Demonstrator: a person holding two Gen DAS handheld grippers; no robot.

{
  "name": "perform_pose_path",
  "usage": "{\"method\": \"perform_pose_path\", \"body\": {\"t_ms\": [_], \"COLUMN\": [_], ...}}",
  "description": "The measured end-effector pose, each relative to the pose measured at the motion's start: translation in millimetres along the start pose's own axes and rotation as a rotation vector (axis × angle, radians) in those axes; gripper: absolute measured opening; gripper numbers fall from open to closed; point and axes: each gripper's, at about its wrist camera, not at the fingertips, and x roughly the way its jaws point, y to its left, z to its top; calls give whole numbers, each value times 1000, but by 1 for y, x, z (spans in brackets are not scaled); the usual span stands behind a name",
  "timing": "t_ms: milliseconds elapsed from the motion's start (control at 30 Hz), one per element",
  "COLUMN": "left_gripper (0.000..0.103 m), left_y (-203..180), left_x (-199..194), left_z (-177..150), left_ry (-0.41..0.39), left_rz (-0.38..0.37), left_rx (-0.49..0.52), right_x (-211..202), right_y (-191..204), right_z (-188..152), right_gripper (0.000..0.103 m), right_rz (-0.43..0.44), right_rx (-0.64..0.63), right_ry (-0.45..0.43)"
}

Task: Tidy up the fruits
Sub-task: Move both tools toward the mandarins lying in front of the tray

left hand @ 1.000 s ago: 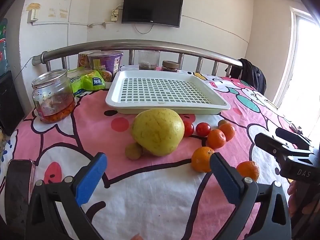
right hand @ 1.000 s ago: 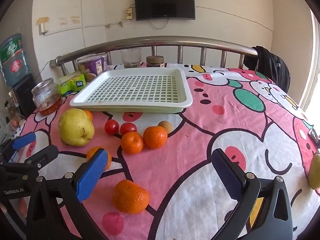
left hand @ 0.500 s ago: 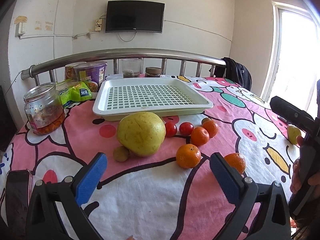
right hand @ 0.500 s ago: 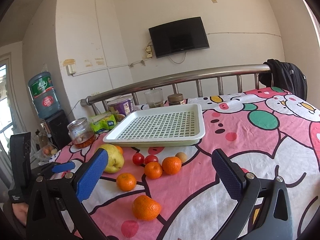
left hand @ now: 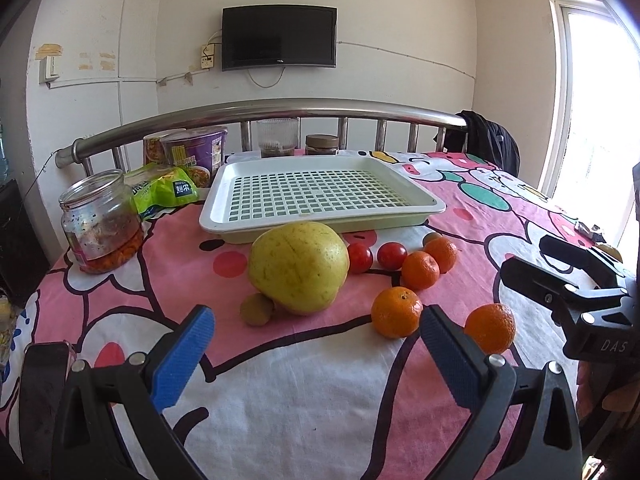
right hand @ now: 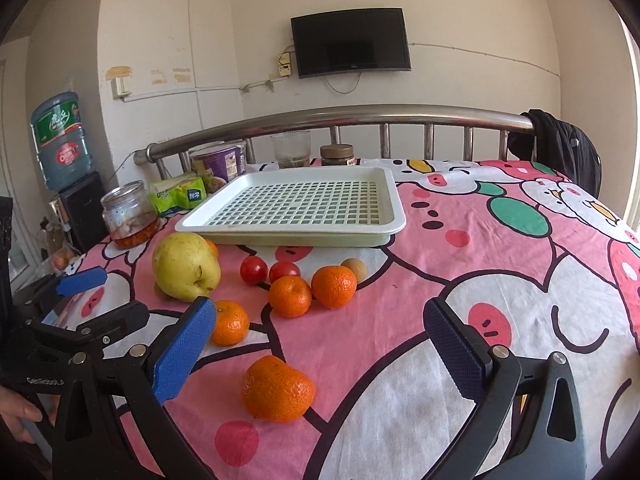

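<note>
left gripper (left hand: pixel 316 356) fingers wide, right gripper (right hand: pixel 320 354) likewise, empty

Two black handheld grippers with blue pads

Left gripper (left hand: pixel 316 354) and right gripper (right hand: pixel 320 344): ribbed blue fingertip pads, silver screws, white lettering.

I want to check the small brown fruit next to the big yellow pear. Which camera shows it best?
The left wrist view: the small brown fruit lies unobstructed in front, touching the yellow pear. In the right wrist view the pear hides nearly all of it.
</note>
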Motion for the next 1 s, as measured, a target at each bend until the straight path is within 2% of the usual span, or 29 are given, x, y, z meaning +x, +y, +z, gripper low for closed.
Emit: {"method": "perform_pose_path", "body": {"t_ms": [333, 700, 800, 1000], "left_gripper": [103, 103, 103, 103], "left_y": [-10, -8, -6, -2], "left_x": [-4, -3, 1, 12], "left_z": [-2, -1, -1, -6], "left_ry": [-15, -11, 12, 118], "left_rz": [13, 7, -15, -98], "left_rx": [45, 45, 38, 6], "right_x": [-3, 1, 3, 8], "right_y": [12, 12, 7, -7], "right_z": [2, 2, 2, 2], "right_gripper": [103, 103, 103, 103], "right_rz": [-50, -48, -12, 117], "right_rx": [-59, -59, -33, 21], "right_ry": [-14, 5, 27, 148]}}
